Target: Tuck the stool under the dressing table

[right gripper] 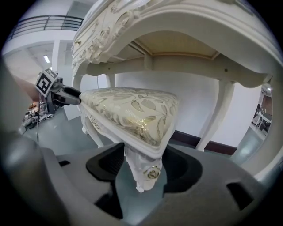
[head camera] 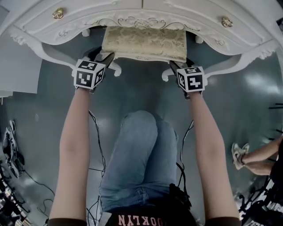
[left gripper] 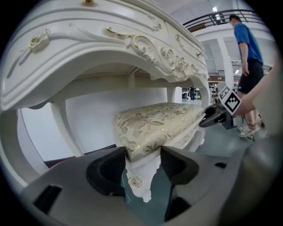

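Stool, white carved wood, gold-patterned cushion: partly under the white carved dressing table. My left gripper and right gripper each clamp a front seat corner, jaws wide.

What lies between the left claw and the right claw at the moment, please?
The stool: its gold-patterned seat spans the stretch from the left claw to the right claw, as the head view shows.
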Available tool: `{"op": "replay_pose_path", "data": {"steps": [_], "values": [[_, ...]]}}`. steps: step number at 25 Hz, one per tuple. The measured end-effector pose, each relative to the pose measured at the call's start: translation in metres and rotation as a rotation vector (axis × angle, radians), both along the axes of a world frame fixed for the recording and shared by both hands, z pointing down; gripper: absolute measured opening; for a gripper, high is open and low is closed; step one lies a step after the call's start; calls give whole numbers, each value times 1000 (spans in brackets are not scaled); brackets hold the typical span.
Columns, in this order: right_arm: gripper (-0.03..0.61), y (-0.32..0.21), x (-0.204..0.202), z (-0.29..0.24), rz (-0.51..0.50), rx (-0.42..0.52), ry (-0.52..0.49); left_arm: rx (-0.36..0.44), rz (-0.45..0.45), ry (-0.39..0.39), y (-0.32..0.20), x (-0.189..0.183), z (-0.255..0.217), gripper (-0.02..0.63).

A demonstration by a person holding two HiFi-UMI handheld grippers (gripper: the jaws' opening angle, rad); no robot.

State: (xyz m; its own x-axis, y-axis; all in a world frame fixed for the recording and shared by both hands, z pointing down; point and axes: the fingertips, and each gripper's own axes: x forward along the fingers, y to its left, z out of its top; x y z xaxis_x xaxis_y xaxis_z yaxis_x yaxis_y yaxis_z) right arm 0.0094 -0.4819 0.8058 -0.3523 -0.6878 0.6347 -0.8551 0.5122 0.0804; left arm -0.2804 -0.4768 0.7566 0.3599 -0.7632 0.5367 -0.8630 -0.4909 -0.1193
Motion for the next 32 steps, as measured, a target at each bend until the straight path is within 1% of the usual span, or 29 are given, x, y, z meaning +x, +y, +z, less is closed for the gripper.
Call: {"op": "replay_pose_path", "data": {"steps": [3,8,13,16,22,24,26,29,32], "values": [[255,-15,0,0,16,41,-16,42,1,11,-13,0,-1,243],[253,-34,-4,0,32,94,-16,110,-30,20,-34,-4,-1,233],[255,-52,0,-1,58,149,-18,148,-13,26,-47,-1,-1,232],[253,-58,0,-1,76,151,-9,163,-29,29,-51,-1,-1,232],[248,-58,5,-2,149,177,2,175,-63,23,-52,2,-1,232],[239,-53,5,-4,165,187,-19,172,-83,30,-49,1,-1,225],[259,-48,6,-10,179,187,-58,165,-96,53,-44,1,-5,225],[262,-36,9,-22,192,180,-73,135,-99,87,-31,1,-15,225],[253,-23,10,-42,183,167,-76,87,-97,77,-15,2,-23,225]]}}
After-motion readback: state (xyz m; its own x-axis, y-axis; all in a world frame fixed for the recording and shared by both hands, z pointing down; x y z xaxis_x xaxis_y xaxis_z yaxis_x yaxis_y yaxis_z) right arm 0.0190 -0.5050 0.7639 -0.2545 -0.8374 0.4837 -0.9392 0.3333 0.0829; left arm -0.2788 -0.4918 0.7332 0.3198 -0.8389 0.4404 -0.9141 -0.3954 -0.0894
